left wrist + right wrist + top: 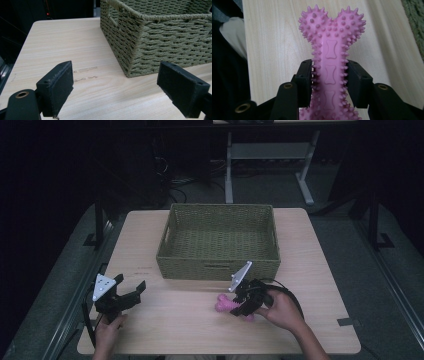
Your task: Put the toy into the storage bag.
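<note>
A pink spiky bone-shaped toy point(331, 62) lies between the pads of my right gripper point(330, 75), which is shut on its shaft. In the high view the toy point(226, 304) is just above the table in front of the woven basket point(218, 265), with the right gripper point(245, 306) gripping it from the right. My left gripper point(131, 289) rests open near the table's front left edge. In the left gripper view its pads point(58, 86) stand wide apart with only bare tabletop between them, and the basket's corner point(140, 45) is ahead to the right.
The olive woven basket's inside point(222, 242) holds nothing and it stands at the middle back of the light wooden table point(165, 320). Table legs and cables point(230, 175) lie on the dark floor beyond. A dark tape mark point(346, 322) sits at the table's right front.
</note>
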Available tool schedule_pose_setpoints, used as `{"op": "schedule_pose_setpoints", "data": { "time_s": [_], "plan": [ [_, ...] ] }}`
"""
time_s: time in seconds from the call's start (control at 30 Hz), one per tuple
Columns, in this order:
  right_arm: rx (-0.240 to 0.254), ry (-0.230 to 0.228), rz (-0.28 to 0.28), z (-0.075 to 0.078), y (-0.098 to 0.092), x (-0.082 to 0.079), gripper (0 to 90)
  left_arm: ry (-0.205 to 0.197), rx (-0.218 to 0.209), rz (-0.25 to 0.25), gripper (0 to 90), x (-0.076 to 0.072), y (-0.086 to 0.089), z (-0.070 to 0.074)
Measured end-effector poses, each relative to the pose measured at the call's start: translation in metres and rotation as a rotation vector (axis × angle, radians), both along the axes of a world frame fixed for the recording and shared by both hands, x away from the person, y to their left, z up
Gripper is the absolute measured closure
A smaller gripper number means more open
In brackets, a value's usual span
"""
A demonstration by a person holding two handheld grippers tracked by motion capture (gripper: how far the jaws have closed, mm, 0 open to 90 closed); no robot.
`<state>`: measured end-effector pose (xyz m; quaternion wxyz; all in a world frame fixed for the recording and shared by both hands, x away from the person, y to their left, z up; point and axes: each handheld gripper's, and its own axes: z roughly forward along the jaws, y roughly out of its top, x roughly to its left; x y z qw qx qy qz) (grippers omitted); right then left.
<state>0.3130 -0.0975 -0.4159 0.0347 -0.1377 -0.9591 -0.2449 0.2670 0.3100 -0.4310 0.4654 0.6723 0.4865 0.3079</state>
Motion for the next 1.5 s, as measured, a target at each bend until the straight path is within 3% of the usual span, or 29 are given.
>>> {"op": "schedule_pose_setpoints", "data": {
  "time_s": [0.63,0.9,1.5],
  "plan": [
    [0.041,0.022,-0.004,0.023,-0.017,0.012,57.6,0.001,0.001,-0.001,13.0,0.000,0.000,0.000],
    [0.086,0.031,-0.004,0.035,-0.024,0.021,57.6,0.000,0.000,0.001,12.9,0.000,0.001,0.000],
    [0.113,0.022,0.000,0.065,-0.026,0.035,57.6,0.000,0.000,0.001,13.0,0.000,0.001,0.000]
  ]
}}
